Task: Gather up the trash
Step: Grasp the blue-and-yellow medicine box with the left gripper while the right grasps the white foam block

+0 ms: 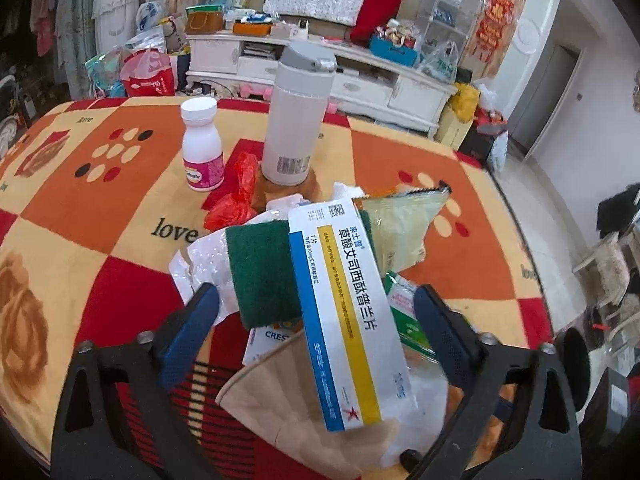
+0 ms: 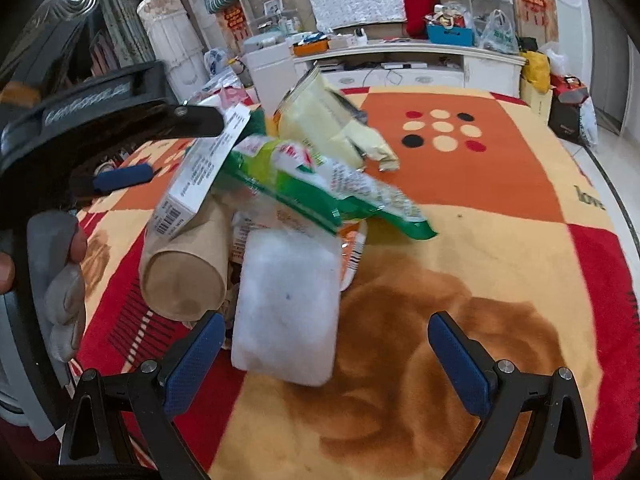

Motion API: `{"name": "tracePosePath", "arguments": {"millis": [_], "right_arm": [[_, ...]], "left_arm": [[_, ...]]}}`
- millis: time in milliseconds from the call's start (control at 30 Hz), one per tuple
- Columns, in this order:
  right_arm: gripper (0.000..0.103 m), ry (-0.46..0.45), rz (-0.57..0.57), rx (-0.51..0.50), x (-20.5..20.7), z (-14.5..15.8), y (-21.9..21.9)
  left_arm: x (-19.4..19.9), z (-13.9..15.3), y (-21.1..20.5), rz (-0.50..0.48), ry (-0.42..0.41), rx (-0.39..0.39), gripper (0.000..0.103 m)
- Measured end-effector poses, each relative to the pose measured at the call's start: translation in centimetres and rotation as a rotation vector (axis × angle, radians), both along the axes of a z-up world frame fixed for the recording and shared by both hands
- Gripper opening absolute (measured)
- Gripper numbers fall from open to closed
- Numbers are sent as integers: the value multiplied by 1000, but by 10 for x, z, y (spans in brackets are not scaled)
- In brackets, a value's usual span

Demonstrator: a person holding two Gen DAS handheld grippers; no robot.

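Both tools gaping, "CREST" pack [image 1: 267,335], "love" blanket [image 1: 120,184], left tool [image 1: 316,312], right tool [image 2: 326,344]

Cluttered white cabinet [image 1: 360,80], pale tiled floor [image 1: 560,184]

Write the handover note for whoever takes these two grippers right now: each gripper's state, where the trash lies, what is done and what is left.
Left gripper: open, jaws on either side of the medicine box atop the pile, not pressing it.
Right gripper: open, holding nothing, over the white pad at the pile's near edge.
Trash: heaped on the blanket-covered table, with the green scouring pad, green wrapper, yellow packet, cardboard tube and red bag.
White flask and pill bottle stand behind.
Done: nothing lifted. Left: all of it.
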State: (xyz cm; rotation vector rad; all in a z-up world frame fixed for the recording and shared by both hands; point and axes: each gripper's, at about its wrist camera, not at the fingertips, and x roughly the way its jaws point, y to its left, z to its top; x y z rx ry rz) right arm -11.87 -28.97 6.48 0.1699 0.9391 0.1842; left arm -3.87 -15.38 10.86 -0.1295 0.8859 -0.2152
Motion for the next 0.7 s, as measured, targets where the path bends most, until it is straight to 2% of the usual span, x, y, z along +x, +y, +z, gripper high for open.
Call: {"name": "tracePosePath", "arguments": {"millis": [33,67,100,167,200,233,267,333,433,567,600,633,700], "right_arm": [[91,2,0,-8,2,-3,2],[84,13,3,-5,5,-7,3],[74,21,12,24,7,-11,2],[64,25,23,102,7,-13,-3],[54,23,35,118,6,-12,-4],[45,17,50,124,3,-9,-5],[44,13,54,114,1,-7,-6],[31,13,68,95,-5,-3,-10],[27,18,54,112,-14,1,-21],[28,2,-2,126,-17,8,-31],[38,16,-13,137,-16,8,-31],[54,31,-20,154,-14,6,-29],[62,32,-9,155,-13,5,-19]], "left_arm": [[2,-3,-1,-8,13,3,71],[5,-7,-2,-23,38,-9,62],[7,-10,-1,-31,58,-26,45],[7,-11,3,-31,73,-50,42],[5,-10,4,-32,70,-57,42],[2,-9,6,-33,65,-56,42],[-3,-4,9,-35,53,-57,42],[-9,3,11,-38,34,-65,42],[-23,18,16,-44,-1,-69,42],[-38,32,19,-47,-32,-64,42],[-41,33,19,-45,-35,-63,42],[-45,35,20,-40,-40,-62,42],[-51,37,23,-33,-52,-59,42]]}}
